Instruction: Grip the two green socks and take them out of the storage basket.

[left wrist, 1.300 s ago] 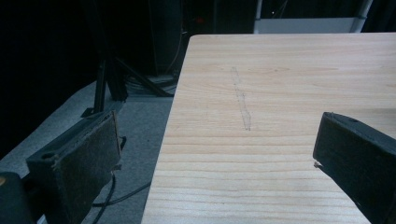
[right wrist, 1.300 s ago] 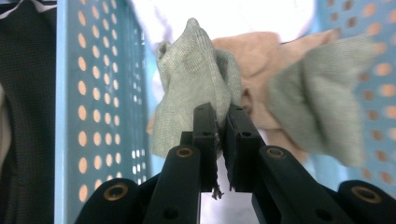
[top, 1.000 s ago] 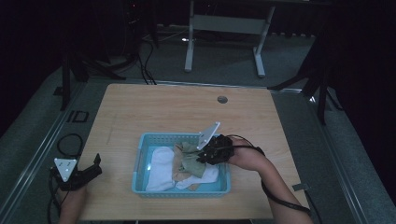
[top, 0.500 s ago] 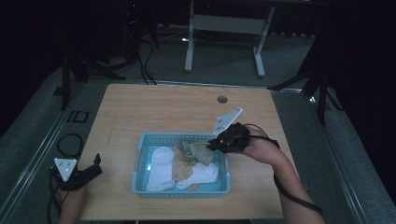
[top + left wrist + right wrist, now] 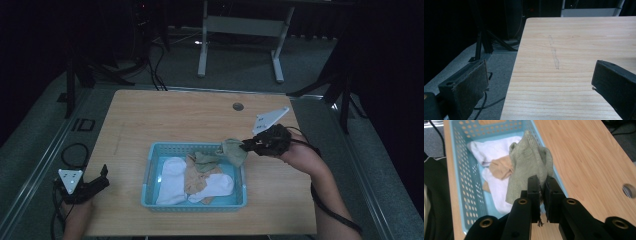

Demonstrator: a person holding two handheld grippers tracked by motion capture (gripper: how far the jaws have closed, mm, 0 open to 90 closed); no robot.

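A light blue perforated basket [image 5: 151, 166] [image 5: 460, 157] stands on the wooden table and holds white socks [image 5: 172, 176] [image 5: 491, 147] and a tan sock [image 5: 194, 181] [image 5: 500, 167]. My right gripper [image 5: 246, 146] [image 5: 542, 185] is shut on a grey-green sock [image 5: 232, 151] [image 5: 529, 157], which hangs over the basket's right rim, its tail trailing inside. My left gripper [image 5: 102, 176] [image 5: 539, 82] stands open at the table's front left edge, with nothing between its jaws.
The table [image 5: 175, 120] has a round cable hole [image 5: 238, 106] [image 5: 629, 190] near its back right. Bare wood lies behind the basket and to its right. Cables and a metal stand [image 5: 240, 25] are on the floor beyond the table.
My right gripper has drawn the grey-green sock up and to the right, from the basket's middle to over its right rim. The left gripper has stayed put.
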